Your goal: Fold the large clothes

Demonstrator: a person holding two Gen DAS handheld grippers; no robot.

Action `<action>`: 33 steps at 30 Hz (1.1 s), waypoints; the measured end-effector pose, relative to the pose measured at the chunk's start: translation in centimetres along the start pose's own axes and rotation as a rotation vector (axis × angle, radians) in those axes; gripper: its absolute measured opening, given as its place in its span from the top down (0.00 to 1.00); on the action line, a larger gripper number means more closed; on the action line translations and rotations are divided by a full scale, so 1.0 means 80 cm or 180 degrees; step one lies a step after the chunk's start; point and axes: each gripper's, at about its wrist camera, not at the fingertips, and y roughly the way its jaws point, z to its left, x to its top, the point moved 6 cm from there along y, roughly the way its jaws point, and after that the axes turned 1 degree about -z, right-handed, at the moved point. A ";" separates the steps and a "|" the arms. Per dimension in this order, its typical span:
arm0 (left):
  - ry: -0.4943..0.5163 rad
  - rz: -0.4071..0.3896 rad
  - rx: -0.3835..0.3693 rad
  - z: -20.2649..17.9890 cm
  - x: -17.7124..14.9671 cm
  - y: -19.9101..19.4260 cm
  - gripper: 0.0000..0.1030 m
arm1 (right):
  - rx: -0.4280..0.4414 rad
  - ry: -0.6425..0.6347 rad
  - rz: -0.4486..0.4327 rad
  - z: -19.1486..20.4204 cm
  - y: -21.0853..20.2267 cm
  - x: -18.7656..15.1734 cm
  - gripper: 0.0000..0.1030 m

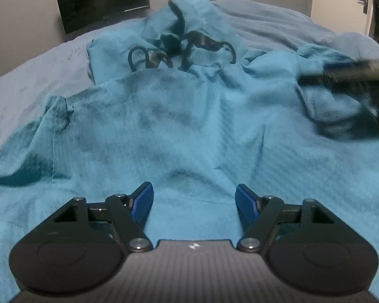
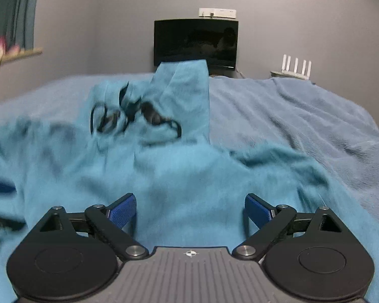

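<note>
A large teal hoodie (image 1: 189, 116) lies rumpled across the bed, its hood (image 1: 184, 17) and black drawstrings (image 1: 207, 43) at the far end. My left gripper (image 1: 194, 197) hovers over the lower body of the garment, open, with only flat cloth seen between its blue pads. The right wrist view shows the same hoodie (image 2: 189, 171) with the hood (image 2: 184, 83) standing up. Above the hoodie's near part my right gripper (image 2: 190, 209) stands wide open and grips nothing. A dark blurred shape at the right of the left wrist view is the right gripper (image 1: 353, 75), over a sleeve.
A grey-blue blanket (image 2: 303, 116) covers the bed around the hoodie. Behind the bed stands a dark monitor (image 2: 195, 43) against the grey wall, with a white router (image 2: 295, 69) to its right. A door (image 1: 366, 2) shows at the far right.
</note>
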 end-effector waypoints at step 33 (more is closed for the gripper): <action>-0.0458 -0.0124 0.0124 0.048 0.004 -0.001 0.27 | 0.1102 0.0361 -0.0936 -0.026 0.075 0.230 0.98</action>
